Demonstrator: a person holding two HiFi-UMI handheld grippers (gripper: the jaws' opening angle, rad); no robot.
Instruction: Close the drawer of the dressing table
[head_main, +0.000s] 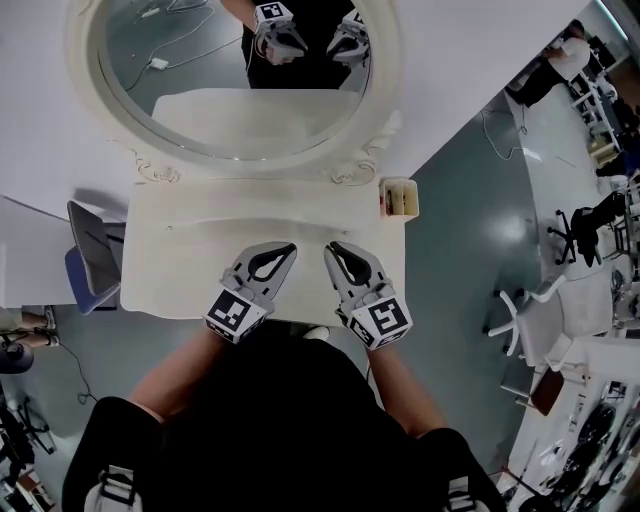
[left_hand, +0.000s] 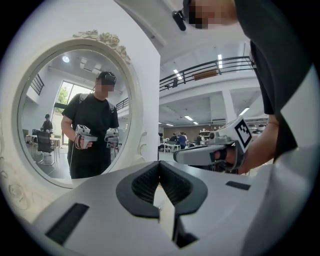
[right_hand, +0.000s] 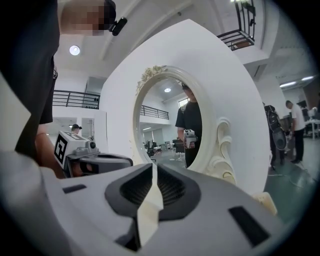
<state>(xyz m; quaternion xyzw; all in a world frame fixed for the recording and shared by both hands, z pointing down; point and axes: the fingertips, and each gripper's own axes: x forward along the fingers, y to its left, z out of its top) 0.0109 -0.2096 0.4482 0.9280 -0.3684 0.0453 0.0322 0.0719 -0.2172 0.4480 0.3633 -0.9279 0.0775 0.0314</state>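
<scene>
left gripper (head_main: 289, 248) and right gripper (head_main: 333, 247) hover side by side over the 6 o'clock edge of the dressing table (head_main: 190, 265) surface, both pointing to 12 o'clock at the mirror (head_main: 190, 90). left jaws are closed and empty. right jaws are all but together with a thin slit, nothing in them.

the drawer shows in no view. it is likely under the 6 o'clock edge, hidden by the surface and the person's torso (head_main: 270, 420), so i cannot tell if it is still out or already in. if out: drop both grippers to the drawer front, set the closed jaws flat on it and push evenly straight to 12 o'clock, no skew.

small box (head_main: 400, 197) at 3 o'clock, contents unclear.
</scene>
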